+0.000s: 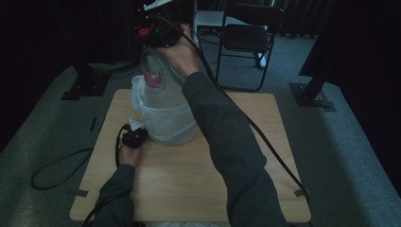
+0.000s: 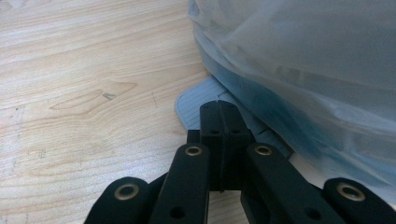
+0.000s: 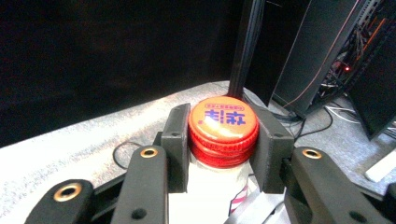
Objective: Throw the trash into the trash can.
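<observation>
Fingers (image 3: 175, 140) flanking red cap (image 3: 223, 126)

The left gripper (image 2: 219, 109) has its two black jaws closed together with the tips low over the wooden table (image 2: 84, 84), touching a pale ribbed sheet edge (image 2: 196, 95) that lies just under the translucent plastic bag (image 2: 303, 60) on the right side.
</observation>
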`<state>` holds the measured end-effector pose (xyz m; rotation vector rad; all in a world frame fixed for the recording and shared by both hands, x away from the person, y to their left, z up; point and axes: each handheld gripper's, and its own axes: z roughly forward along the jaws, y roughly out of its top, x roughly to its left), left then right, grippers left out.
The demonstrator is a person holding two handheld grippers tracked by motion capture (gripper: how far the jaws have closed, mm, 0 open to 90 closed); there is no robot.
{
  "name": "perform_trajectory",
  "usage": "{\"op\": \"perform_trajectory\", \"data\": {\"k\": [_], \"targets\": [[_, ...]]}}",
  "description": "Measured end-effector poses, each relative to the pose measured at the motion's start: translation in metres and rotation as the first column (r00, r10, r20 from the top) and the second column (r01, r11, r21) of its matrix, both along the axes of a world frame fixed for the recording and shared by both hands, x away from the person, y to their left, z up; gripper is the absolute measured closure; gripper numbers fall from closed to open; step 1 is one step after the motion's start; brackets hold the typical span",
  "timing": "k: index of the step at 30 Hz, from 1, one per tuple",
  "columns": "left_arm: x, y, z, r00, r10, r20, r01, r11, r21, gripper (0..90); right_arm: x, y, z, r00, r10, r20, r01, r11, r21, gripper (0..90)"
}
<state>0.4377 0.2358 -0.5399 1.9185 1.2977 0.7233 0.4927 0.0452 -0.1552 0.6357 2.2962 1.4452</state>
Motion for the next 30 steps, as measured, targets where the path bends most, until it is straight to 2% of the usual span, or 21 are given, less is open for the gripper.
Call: {"op": "perform_trajectory", "data": {"k": [2, 3, 5, 8, 11, 14, 16, 20, 24, 30], "targets": [[0.000, 0.000, 0.000, 1.0000, 0.000, 0.000, 0.000, 1.0000, -0.001, 90.0, 0.000, 0.001, -0.001, 1.0000, 0.003, 0.006, -0.002, 0.9998, -0.019, 59.4], [0.000, 0.000, 0.000, 1.0000, 0.000, 0.000, 0.000, 1.0000, -0.002, 90.0, 0.000, 0.001, -0.001, 0.9999, 0.010, 0.004, -0.010, 0.9999, 0.001, 55.0], [0.000, 0.000, 0.000, 1.0000, 0.000, -0.001, 0.000, 1.0000, -0.002, 90.0, -0.002, -0.002, 0.004, 0.9998, 0.018, 0.009, -0.018, 0.9987, 0.048, 53.1], [0.000, 0.001, 0.000, 1.0000, 0.001, -0.002, -0.001, 1.0000, -0.001, 90.0, -0.005, -0.005, 0.007, 0.9993, 0.024, 0.027, -0.025, 0.9991, 0.034, 49.6], [0.000, 0.000, 0.000, 1.0000, 0.002, -0.001, -0.002, 1.0000, -0.002, 90.0, -0.006, -0.009, 0.005, 0.9990, 0.029, 0.035, -0.031, 0.9988, 0.037, 49.4], [0.000, 0.000, 0.000, 1.0000, 0.001, -0.001, -0.001, 1.0000, -0.003, 90.0, -0.005, -0.014, 0.000, 0.9991, 0.036, 0.022, -0.038, 0.9973, 0.063, 49.2], [0.000, 0.001, 0.000, 1.0000, 0.003, -0.002, -0.003, 1.0000, -0.002, 90.0, -0.005, -0.016, -0.002, 0.9990, 0.040, 0.018, -0.041, 0.9976, 0.055, 48.4], [0.000, 0.001, 0.000, 1.0000, 0.003, -0.001, -0.003, 1.0000, -0.001, 90.0, -0.006, -0.020, -0.007, 0.9983, 0.056, 0.016, -0.057, 0.9958, 0.071, 48.4], [0.000, 0.001, 0.000, 1.0000, 0.003, -0.001, -0.003, 1.0000, 0.000, 90.0, -0.007, -0.019, -0.012, 0.9970, 0.075, 0.021, -0.076, 0.9947, 0.069, 48.1], [0.000, 0.001, 0.000, 1.0000, 0.002, -0.001, -0.002, 1.0000, 0.001, 90.0, -0.017, -0.013, -0.015, 0.9907, 0.130, 0.040, -0.132, 0.9890, 0.065, 48.0]]}}
